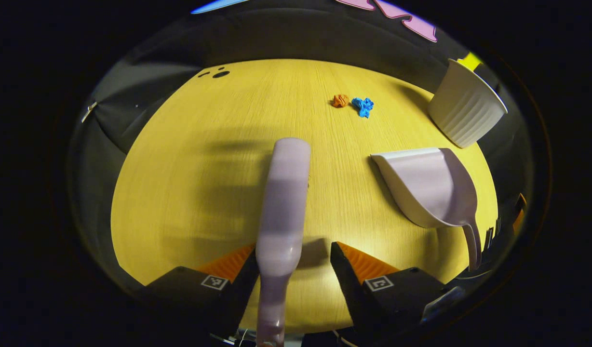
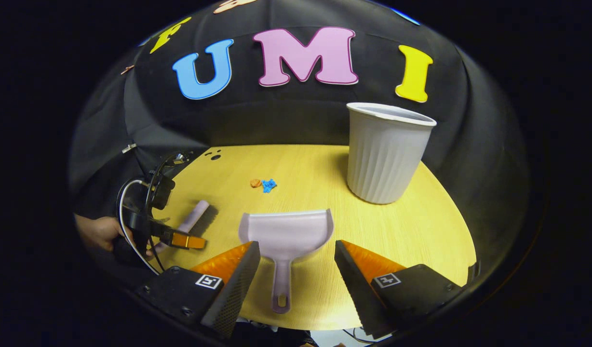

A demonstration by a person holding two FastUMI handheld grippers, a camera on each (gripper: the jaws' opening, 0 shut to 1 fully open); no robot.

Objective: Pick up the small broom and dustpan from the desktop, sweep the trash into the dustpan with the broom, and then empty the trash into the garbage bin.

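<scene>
Left gripper [image 1: 293, 260] is low over the yellow wooden bench [image 1: 190, 193], jaws spread wide, and the pale lilac broom [image 1: 282, 212] runs straight up between them. Its handle passes close against the left-hand finger, touching it or nearly so, while a clear gap of bench shows between the broom and the right-hand finger, so nothing is clamped. The broom's rounded far end points out across the bench, its shadow falling to the left.

Off to the right in the left gripper view lies the dustpan [image 1: 428, 188], mouth turned toward the middle of the bench, handle trailing back toward the near edge. Farther out sit two scraps of trash just beside each other: an orange paper ball [image 1: 340, 100] and a blue paper ball [image 1: 363, 106]. The white ribbed garbage bin [image 1: 464, 108] stands at the far right edge.

Over to the right gripper [image 2: 296, 262]: jaws wide open too, holding nothing. The dustpan sits square ahead, its pan just beyond the fingertips and its looped handle reaching back into the gap between the two fingers, apart from both. The bin stands upright beyond it to the right, the scraps lie well past the pan to the left. At far left in this view, a hand [image 2: 100, 231] holds the left gripper at the broom.
</scene>
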